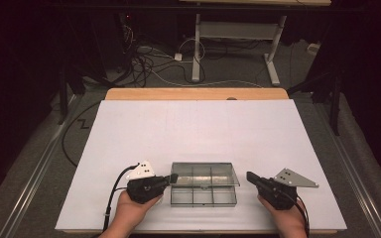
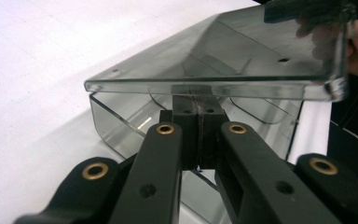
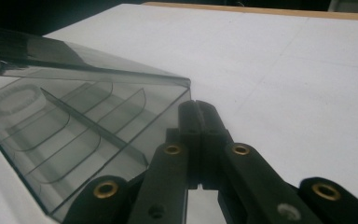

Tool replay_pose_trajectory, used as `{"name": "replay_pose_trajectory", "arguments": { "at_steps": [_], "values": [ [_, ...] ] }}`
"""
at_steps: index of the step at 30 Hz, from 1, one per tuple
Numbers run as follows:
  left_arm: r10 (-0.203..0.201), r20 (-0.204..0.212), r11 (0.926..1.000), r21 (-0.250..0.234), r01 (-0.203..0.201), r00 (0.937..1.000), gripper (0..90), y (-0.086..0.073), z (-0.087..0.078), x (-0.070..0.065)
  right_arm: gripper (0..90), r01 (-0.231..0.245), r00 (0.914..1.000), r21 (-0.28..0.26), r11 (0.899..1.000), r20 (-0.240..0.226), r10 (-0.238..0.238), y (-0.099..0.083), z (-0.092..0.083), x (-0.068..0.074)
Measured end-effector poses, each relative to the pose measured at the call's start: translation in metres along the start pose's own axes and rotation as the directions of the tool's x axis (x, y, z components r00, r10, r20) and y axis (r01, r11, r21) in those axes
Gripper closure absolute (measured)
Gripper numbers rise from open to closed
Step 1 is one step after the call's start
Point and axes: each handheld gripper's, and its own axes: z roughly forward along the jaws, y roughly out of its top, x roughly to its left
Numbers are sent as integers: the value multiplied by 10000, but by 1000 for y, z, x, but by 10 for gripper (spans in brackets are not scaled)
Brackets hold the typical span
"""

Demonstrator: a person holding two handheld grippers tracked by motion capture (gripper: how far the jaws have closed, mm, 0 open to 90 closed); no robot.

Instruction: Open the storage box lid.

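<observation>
Here a clear box (image 1: 203,191) with dividers sits near the front edge of the white table (image 1: 193,129), between the two hands. Its lid (image 1: 206,174) is raised partway, hinged up so that it slants over the compartments, which look empty. The left gripper (image 1: 172,178) lies at the box's left end, held by the left hand (image 1: 134,210); its jaws are closed flat against each other with nothing between them. In the left gripper view the closed tips (image 2: 198,112) sit just under the lid's (image 2: 214,60) near edge, above the box's (image 2: 116,126) curved wall, and they seem to touch the underside of the lid, though I cannot tell for sure whether they bear it. The right gripper (image 1: 250,176) is just off the box's right end, apart from it in the high view, with the right hand (image 1: 290,220) behind it near the table's front edge. Its jaws are likewise pressed together and hold nothing. In the right gripper view the closed tips (image 3: 198,116) stand beside the lid's (image 3: 88,60) corner, close to it but not clearly touching, with the divided tray (image 3: 65,140) spread out to the left under the slanted lid. A strip of bare wood (image 1: 196,93) shows at the table's far edge, and beyond it cables (image 1: 149,62) lie on the floor beside the legs of another desk (image 1: 235,39).
</observation>
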Motion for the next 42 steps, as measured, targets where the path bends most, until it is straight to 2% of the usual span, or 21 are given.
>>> {"name": "replay_pose_trajectory", "arguments": {
  "at_steps": [7,17,22,31,42],
  "values": [
    [212,-143,9997,-92,-213,9997,876,9,3,8,900,190,9998,1,9998,-34,-190,8,14,-3],
    [124,-153,9997,-226,-128,9998,876,12,6,11,900,74,9999,-66,10000,73,-73,17,33,-6],
    [82,-189,9995,-309,-88,9998,876,13,7,15,900,59,10000,-193,9998,57,-58,22,43,-12],
    [204,-294,9997,-142,-209,9994,876,15,7,17,900,-49,9999,-93,9999,160,51,29,62,-15],
    [-17,-232,9995,-309,10,9997,876,18,12,23,900,-50,9996,-308,9995,265,58,41,67,-12]
  ]
}}
